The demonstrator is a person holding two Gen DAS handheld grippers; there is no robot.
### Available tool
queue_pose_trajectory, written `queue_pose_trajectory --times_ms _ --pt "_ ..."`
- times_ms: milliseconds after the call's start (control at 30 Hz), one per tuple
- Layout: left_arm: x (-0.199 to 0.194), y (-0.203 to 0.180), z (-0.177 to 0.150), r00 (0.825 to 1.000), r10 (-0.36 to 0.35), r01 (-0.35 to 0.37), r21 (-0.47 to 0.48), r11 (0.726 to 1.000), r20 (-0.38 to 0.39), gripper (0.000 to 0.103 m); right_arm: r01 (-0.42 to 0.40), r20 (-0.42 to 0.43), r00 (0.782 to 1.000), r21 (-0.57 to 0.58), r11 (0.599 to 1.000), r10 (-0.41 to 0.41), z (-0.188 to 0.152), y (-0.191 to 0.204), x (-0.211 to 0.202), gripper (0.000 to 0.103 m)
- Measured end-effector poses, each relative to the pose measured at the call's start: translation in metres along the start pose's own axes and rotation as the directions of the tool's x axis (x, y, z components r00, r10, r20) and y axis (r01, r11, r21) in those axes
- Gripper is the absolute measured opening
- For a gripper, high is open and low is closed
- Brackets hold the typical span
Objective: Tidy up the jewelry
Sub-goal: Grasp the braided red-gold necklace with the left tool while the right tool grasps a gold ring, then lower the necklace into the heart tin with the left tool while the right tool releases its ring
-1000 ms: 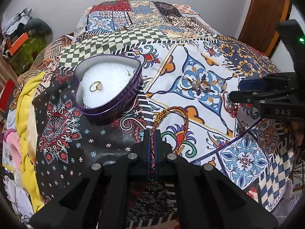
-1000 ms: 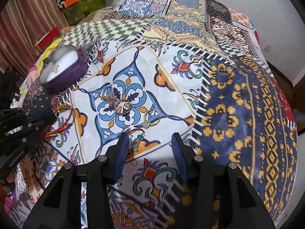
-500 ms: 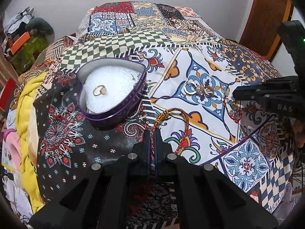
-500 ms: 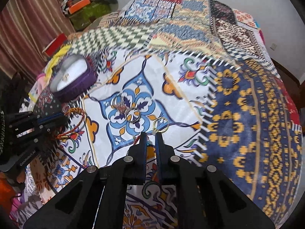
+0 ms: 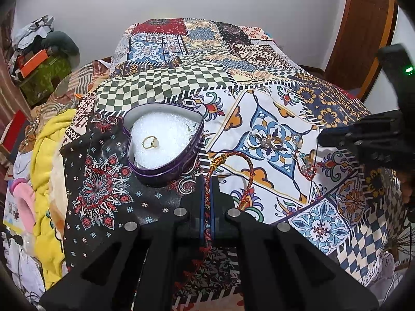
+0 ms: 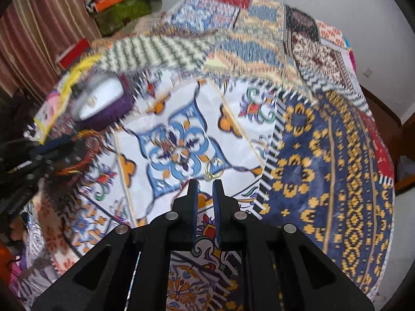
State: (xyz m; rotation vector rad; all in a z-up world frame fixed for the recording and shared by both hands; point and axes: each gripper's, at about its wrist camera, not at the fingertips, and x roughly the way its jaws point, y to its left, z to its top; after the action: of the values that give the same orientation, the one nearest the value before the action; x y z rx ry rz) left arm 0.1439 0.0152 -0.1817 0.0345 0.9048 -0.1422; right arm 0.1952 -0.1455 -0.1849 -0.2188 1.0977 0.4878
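Note:
My left gripper is shut on a red and gold braided cord bracelet, whose loop arches above the cloth just right of a purple heart-shaped tin. On the tin's white foam lies a gold ring. Several rings sit on the blue flower motif, with a beaded bracelet lying beside them. My right gripper has its fingers drawn almost together, and nothing shows in the narrow gap. A gold ring lies just past its tips. The right wrist view is blurred.
A patchwork bedspread covers the bed. A yellow cloth and pink slippers lie off the left edge. Boxes and bags are piled at the back left. A wooden door stands at the back right.
My right gripper went from open around the beaded bracelet to nearly shut, and its view now swings and blurs. The left gripper has risen slightly, still holding the cord bracelet.

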Motion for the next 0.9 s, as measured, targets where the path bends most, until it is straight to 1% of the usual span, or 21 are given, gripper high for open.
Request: queue_pose_trajectory --times_ms 133,167,233,300,500,567,600,633,800,900 --pt "0.006 0.001 -0.003 1.000 -0.006 0.006 0.002 1.000 -0.013 0.001 -0.019 -0.070 0.997 0.013 1.000 0.020 0.001 -0.002 0.020 0.010" --pt "0.007 0.002 -0.004 1.000 -0.007 0.007 0.002 1.000 -0.016 0.001 -0.022 -0.067 0.997 0.011 1.000 0.023 0.001 -0.002 0.022 0.011" --pt "0.013 0.004 -0.006 1.000 -0.009 0.009 -0.001 1.000 -0.030 0.001 -0.017 -0.062 0.998 -0.003 1.000 0.016 0.004 0.000 0.023 0.022" --pt "0.018 0.007 -0.007 0.999 -0.012 0.012 -0.005 1.000 -0.040 0.001 -0.013 -0.067 0.998 -0.012 1.000 0.013 0.006 0.002 0.027 0.027" --pt "0.028 0.011 -0.012 0.998 -0.023 0.021 -0.022 1.000 -0.055 0.001 0.020 -0.034 0.999 -0.079 0.997 -0.023 0.002 0.010 0.030 0.027" --pt "0.031 0.012 -0.012 0.998 -0.024 0.022 -0.027 0.999 -0.061 0.001 0.015 -0.024 1.000 -0.074 0.997 -0.017 0.002 0.010 0.031 0.023" --pt "0.033 0.013 -0.012 0.998 -0.024 0.023 -0.029 0.999 -0.064 0.001 0.000 -0.022 1.000 -0.070 0.998 -0.001 0.001 0.009 0.031 0.013" --pt "0.033 0.013 -0.012 0.998 -0.024 0.022 -0.030 0.999 -0.064 0.001 -0.011 -0.027 1.000 -0.063 0.998 0.010 0.001 0.009 0.032 0.007" --pt "0.030 0.012 -0.009 0.998 -0.022 0.021 -0.031 0.999 -0.053 0.001 -0.040 -0.014 0.999 -0.031 0.999 0.039 -0.002 0.011 0.025 0.007" --pt "0.025 0.012 -0.007 0.999 -0.017 0.016 -0.027 1.000 -0.042 0.001 -0.049 0.018 0.999 -0.018 0.999 0.050 -0.001 0.011 0.013 0.007"
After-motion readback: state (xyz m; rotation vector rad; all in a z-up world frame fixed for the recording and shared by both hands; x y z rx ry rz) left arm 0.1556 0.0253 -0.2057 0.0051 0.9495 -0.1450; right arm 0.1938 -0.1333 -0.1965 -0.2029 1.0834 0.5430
